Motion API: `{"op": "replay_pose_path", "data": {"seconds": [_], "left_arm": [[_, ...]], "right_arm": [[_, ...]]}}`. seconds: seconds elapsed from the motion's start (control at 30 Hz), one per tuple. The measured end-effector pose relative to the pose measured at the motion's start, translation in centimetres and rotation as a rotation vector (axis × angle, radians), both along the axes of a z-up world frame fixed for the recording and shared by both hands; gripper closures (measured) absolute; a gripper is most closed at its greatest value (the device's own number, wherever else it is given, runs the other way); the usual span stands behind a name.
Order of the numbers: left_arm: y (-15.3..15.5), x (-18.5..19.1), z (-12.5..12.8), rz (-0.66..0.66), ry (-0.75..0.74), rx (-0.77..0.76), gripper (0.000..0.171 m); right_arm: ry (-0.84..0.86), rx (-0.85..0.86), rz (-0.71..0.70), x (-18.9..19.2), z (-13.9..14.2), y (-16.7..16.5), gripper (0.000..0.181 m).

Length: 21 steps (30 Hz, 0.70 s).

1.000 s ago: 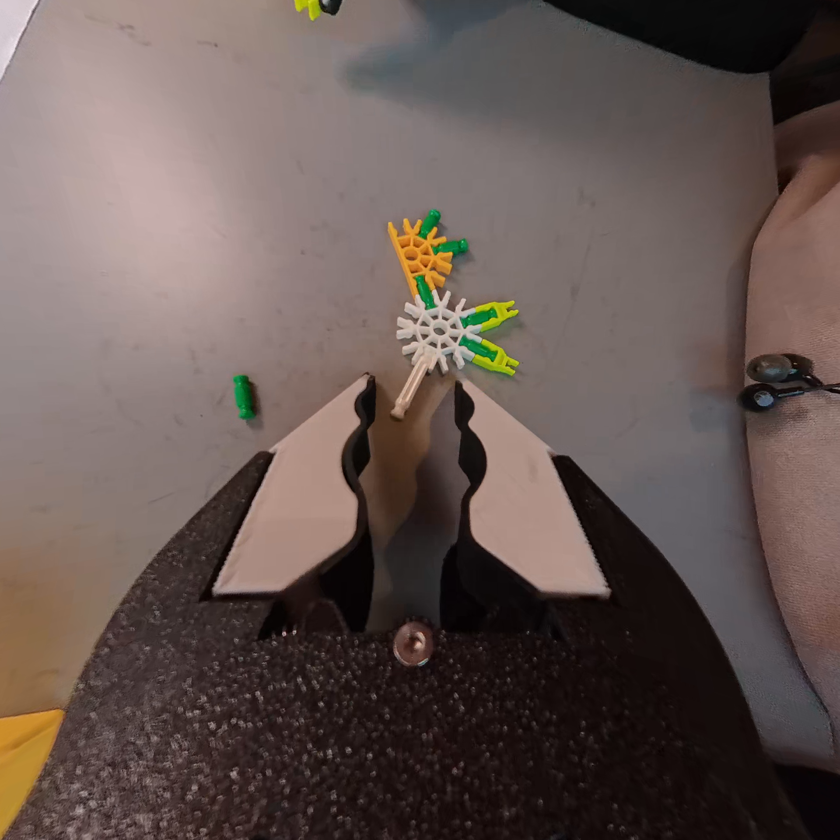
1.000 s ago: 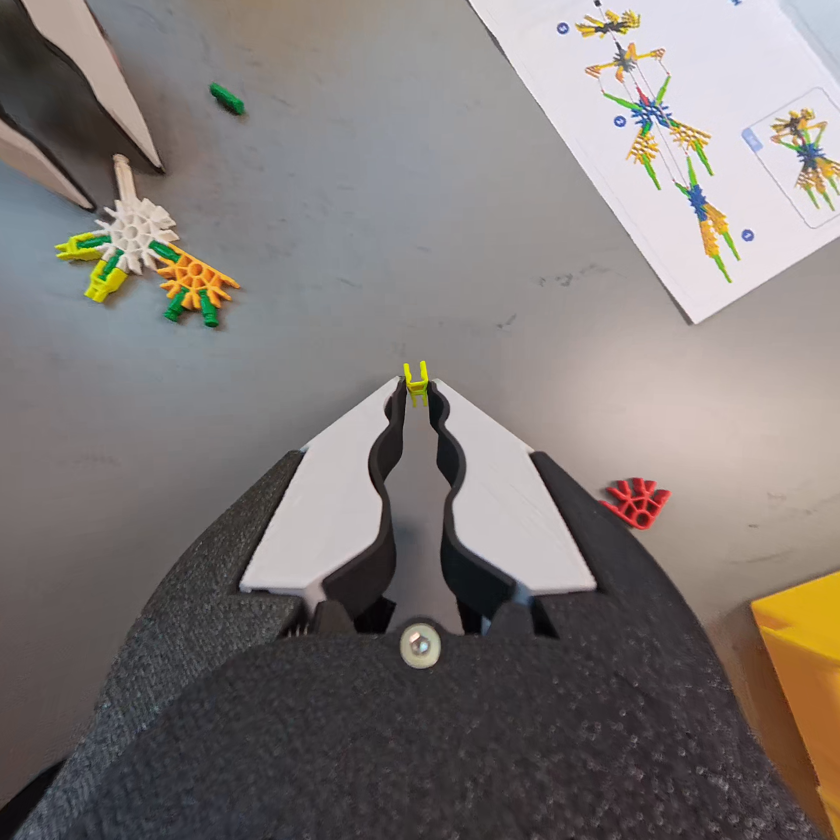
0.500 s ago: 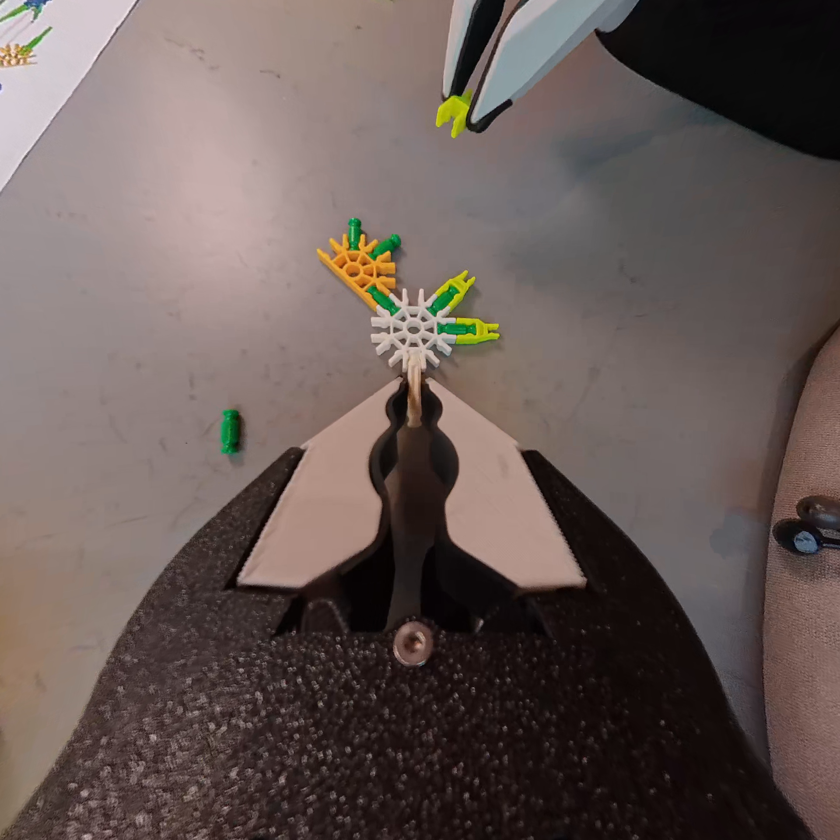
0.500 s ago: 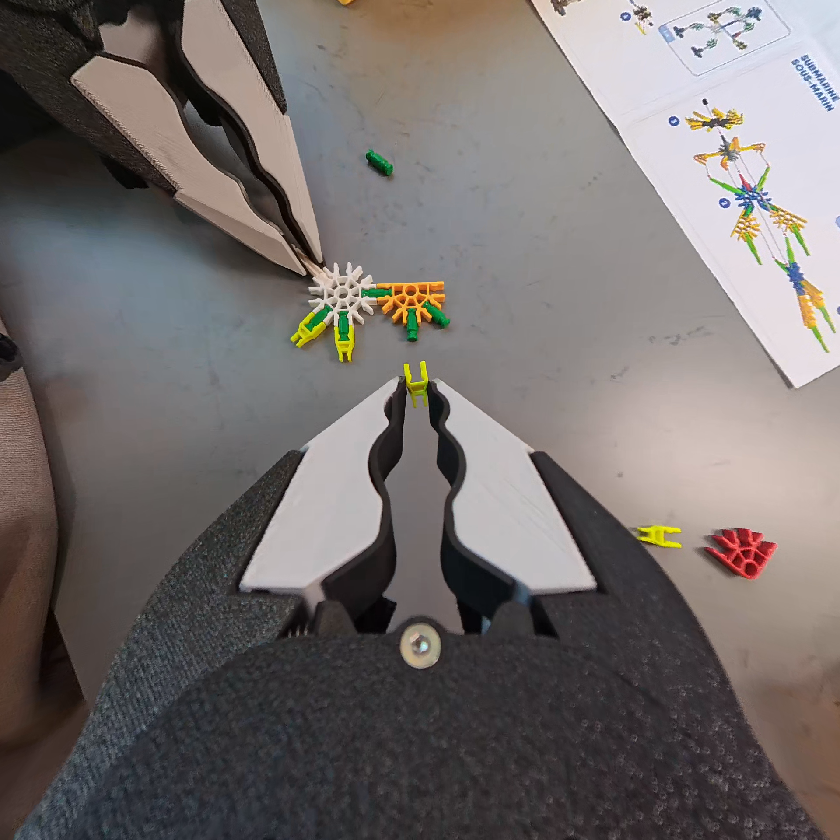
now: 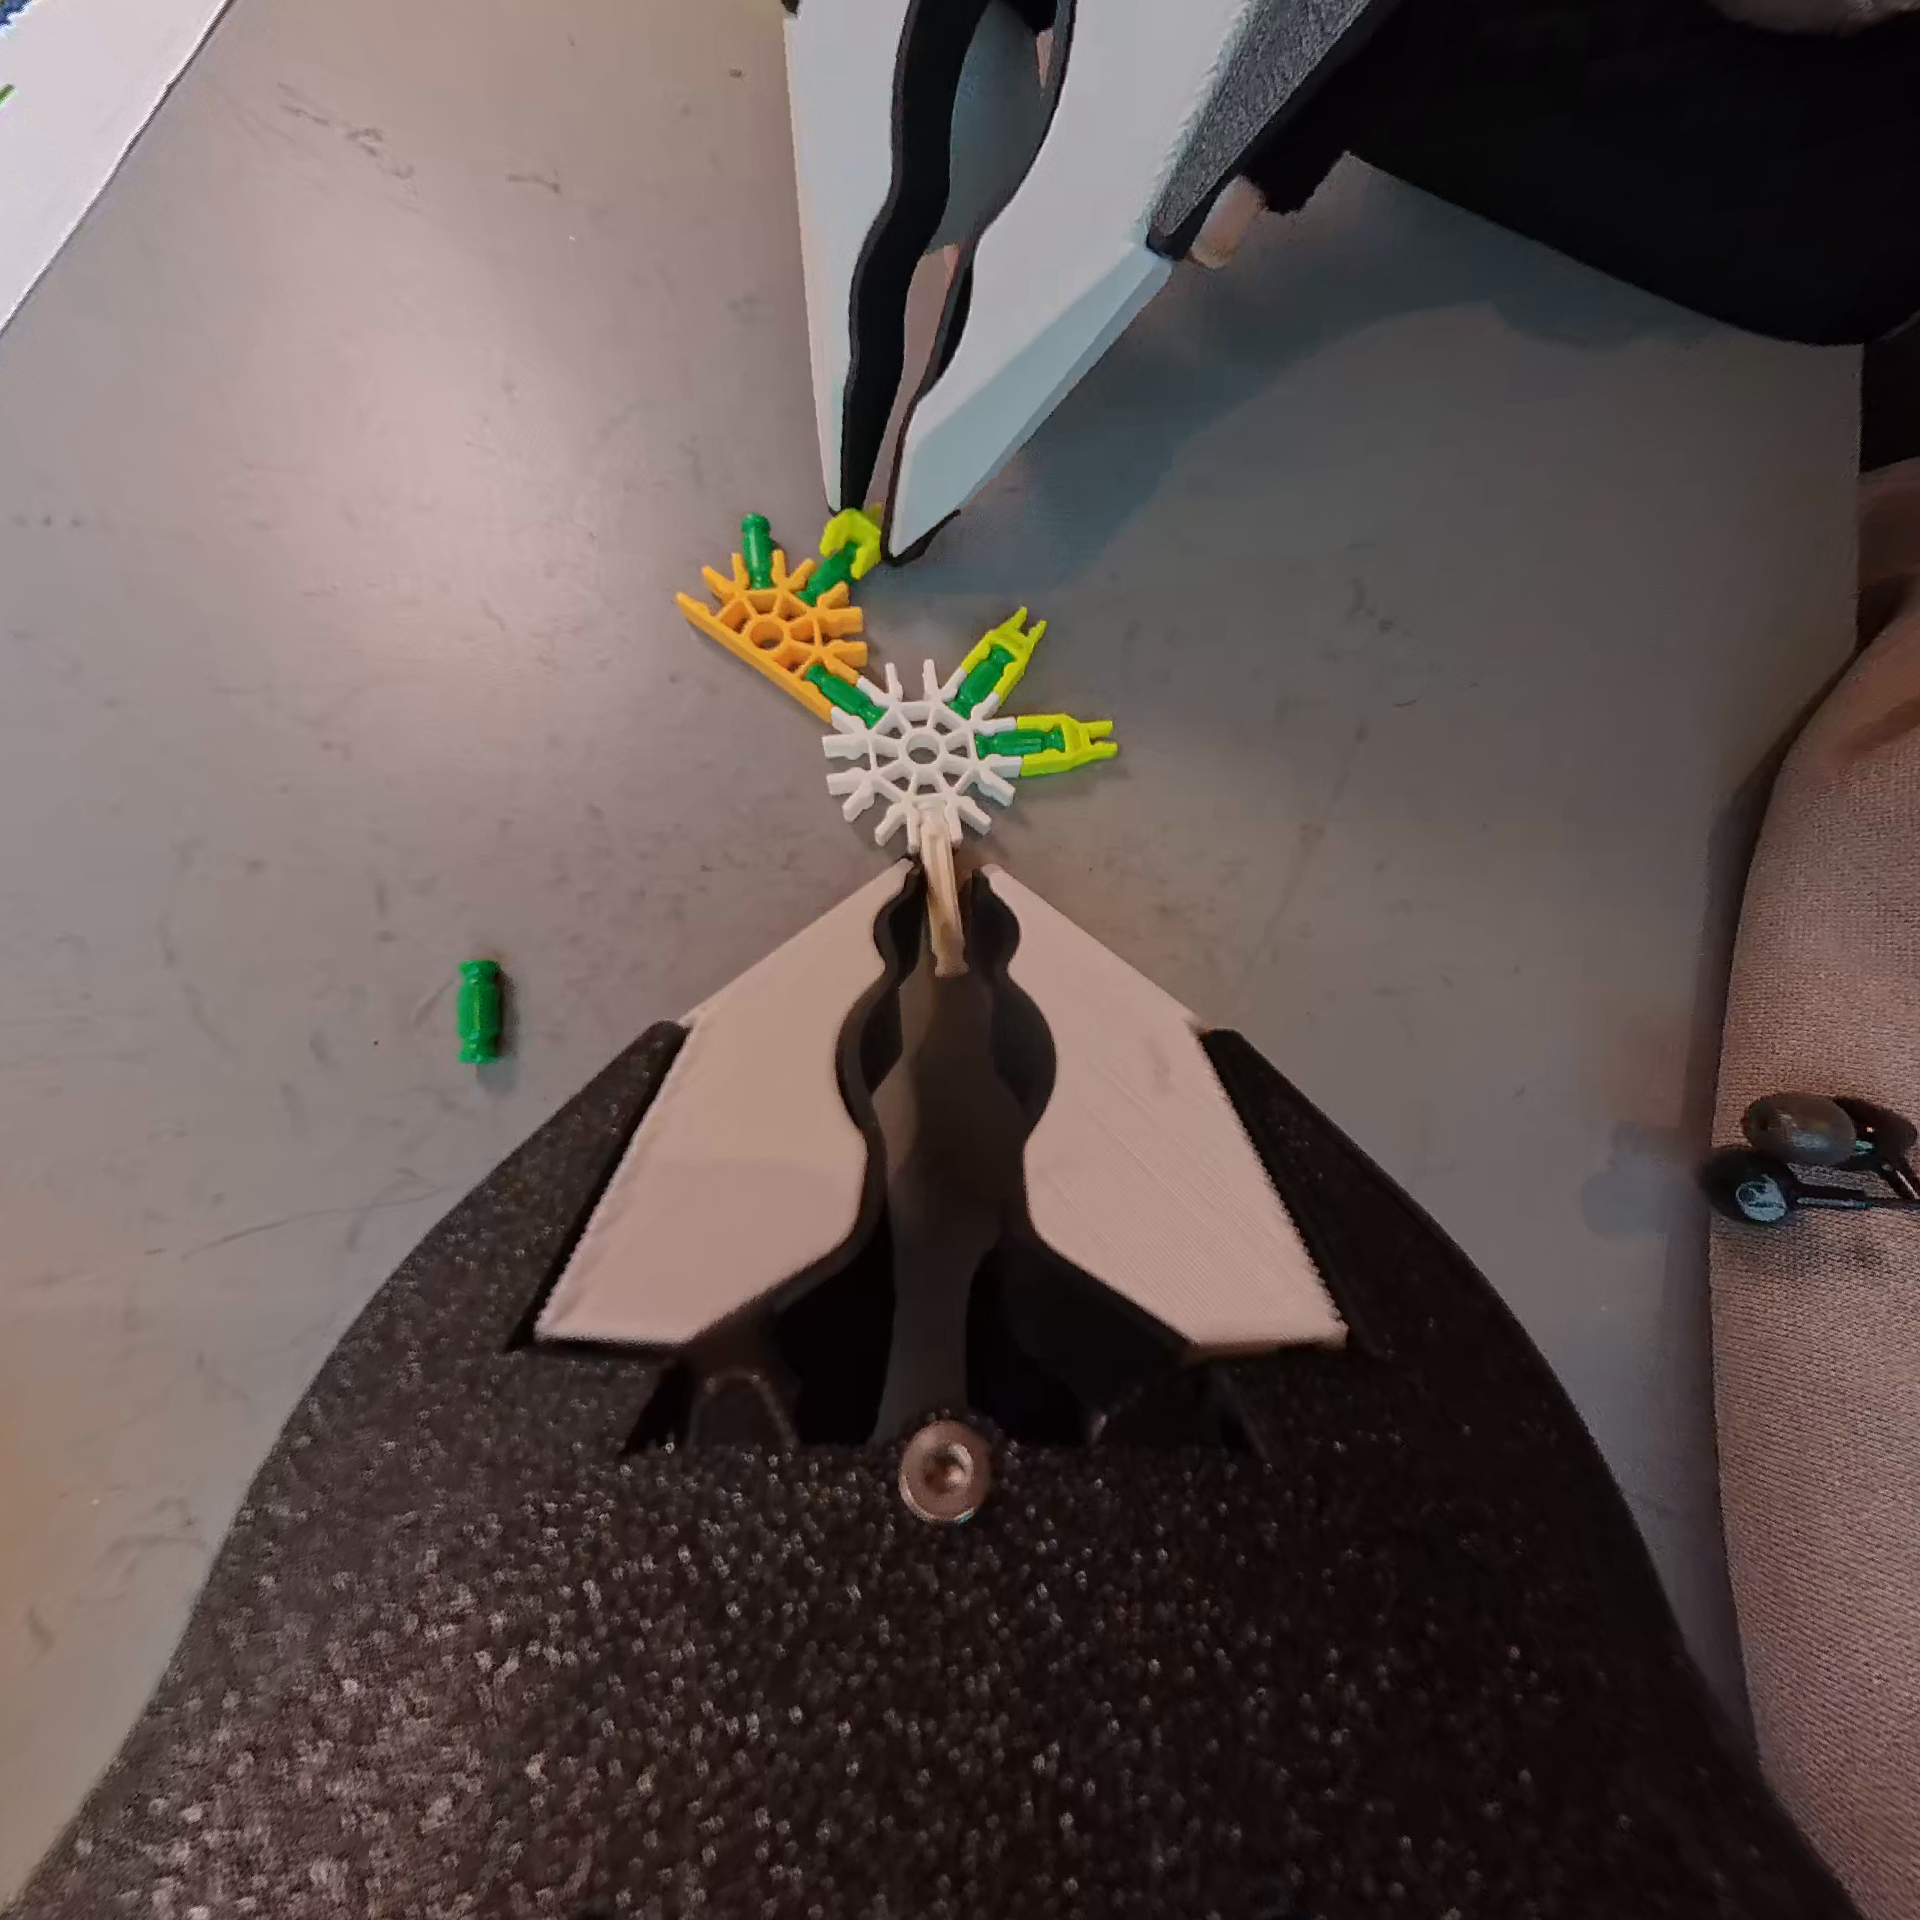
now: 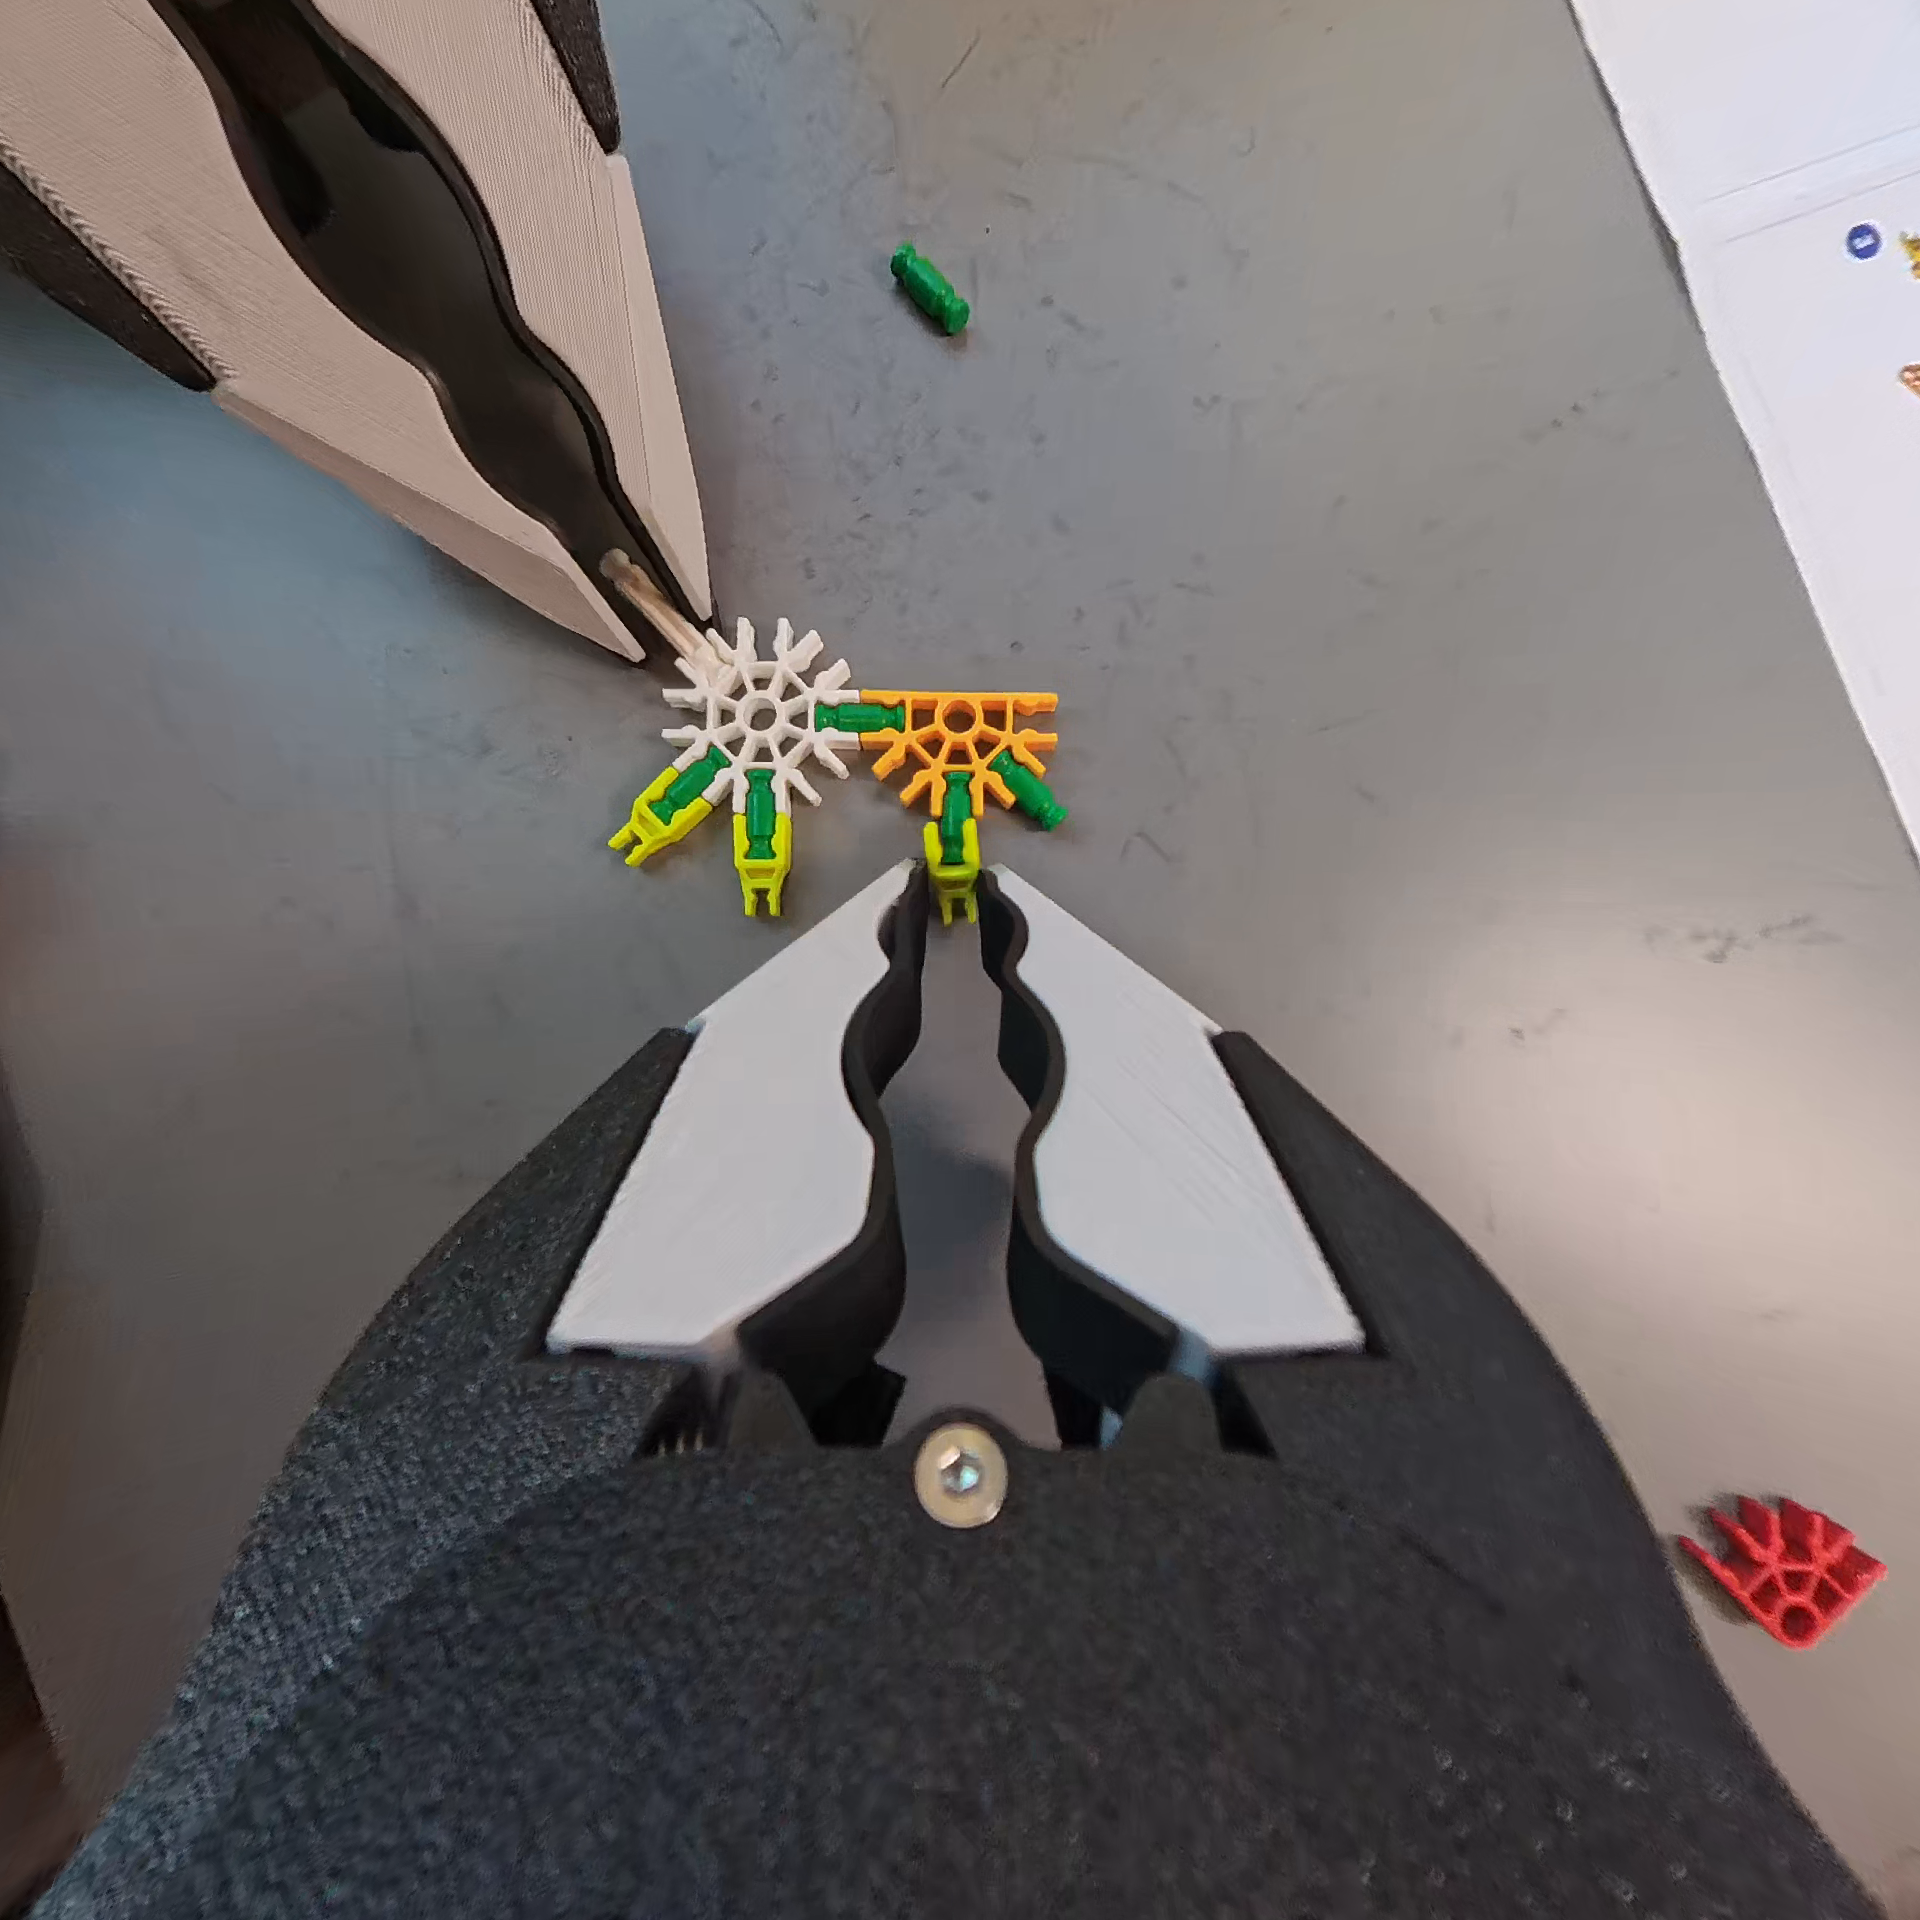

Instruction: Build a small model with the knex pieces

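Observation:
A small toy assembly lies on the grey table: a white snowflake connector [image 5: 920, 750] [image 6: 762, 717] joined by a green rod to an orange fan connector [image 5: 777, 625] [image 6: 961, 740], with yellow-green clips on green rods. My left gripper [image 5: 948, 883] is shut on the beige rod [image 5: 943, 904] that sticks out of the white connector. My right gripper [image 6: 951, 878] is shut on a yellow-green clip [image 6: 951, 868] and presses it onto a green rod [image 6: 954, 798] of the orange connector. The right gripper also shows in the left wrist view [image 5: 873, 540].
A loose green rod [image 5: 479, 1010] [image 6: 929, 288] lies on the table beside the assembly. A red fan connector [image 6: 1789, 1579] lies at the right. A white instruction sheet [image 6: 1808, 343] covers the far right. Black earbuds [image 5: 1797, 1158] rest on beige fabric [image 5: 1829, 1351]. Spacing between my two grippers at the tips: around 8 centimetres.
My right gripper has moved in with the yellow-green clip and brought it onto a green rod of the orange connector. My left gripper stays shut on the beige rod.

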<state>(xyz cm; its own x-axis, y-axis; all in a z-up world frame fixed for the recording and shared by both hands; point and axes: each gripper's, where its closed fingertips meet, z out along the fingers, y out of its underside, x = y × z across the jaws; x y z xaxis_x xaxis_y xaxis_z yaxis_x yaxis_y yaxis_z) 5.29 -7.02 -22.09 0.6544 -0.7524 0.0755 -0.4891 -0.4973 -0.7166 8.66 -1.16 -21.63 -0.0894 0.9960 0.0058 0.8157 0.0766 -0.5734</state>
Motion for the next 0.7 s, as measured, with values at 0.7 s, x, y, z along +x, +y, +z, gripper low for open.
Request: {"op": "replay_pose_path", "data": {"seconds": [0.7], "left_arm": [[0.0,0.0,0.0,-0.024,-0.001,0.012,0.162]], "right_arm": [[-0.036,0.006,0.065,-0.5,1.2,0.2,0.171]]}}
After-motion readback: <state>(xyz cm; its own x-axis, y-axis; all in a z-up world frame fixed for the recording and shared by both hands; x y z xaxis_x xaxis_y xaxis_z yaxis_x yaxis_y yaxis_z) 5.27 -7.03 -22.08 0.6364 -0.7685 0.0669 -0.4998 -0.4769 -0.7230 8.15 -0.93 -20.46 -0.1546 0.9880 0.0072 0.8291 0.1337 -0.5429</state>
